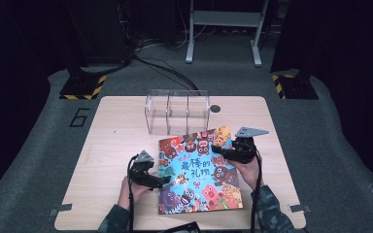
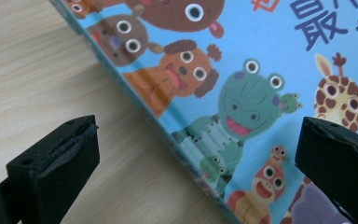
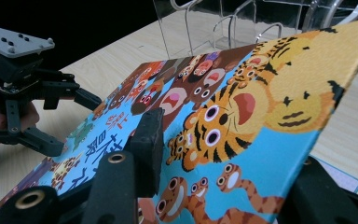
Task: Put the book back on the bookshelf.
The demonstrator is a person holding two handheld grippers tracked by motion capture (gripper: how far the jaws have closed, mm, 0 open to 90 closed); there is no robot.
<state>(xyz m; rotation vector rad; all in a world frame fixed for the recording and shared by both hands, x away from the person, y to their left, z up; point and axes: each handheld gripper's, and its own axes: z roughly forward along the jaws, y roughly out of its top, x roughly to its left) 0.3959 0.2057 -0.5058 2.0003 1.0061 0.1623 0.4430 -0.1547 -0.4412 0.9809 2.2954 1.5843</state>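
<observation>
A colourful picture book [image 1: 199, 170] with cartoon animals on a blue cover lies on the wooden table [image 1: 111, 145]. My right gripper [image 1: 218, 151] is shut on the cover's right edge. In the right gripper view the cover [image 3: 261, 93] is tilted up off the table between the jaws of my right gripper [image 3: 228, 154]. My left gripper [image 1: 162, 182] is at the book's left edge and stands open. In the left gripper view, my left gripper [image 2: 196, 135] has one jaw over the table and the other over the book [image 2: 242, 93], with the spine edge between them. The right gripper view also shows the left gripper [image 3: 74, 123], open.
A clear acrylic box [image 1: 177, 111] with dividers stands behind the book at the table's far side; it also shows in the right gripper view [image 3: 223, 23]. A small dark round hole [image 1: 215, 108] sits beside it. Bare tabletop lies left of the book.
</observation>
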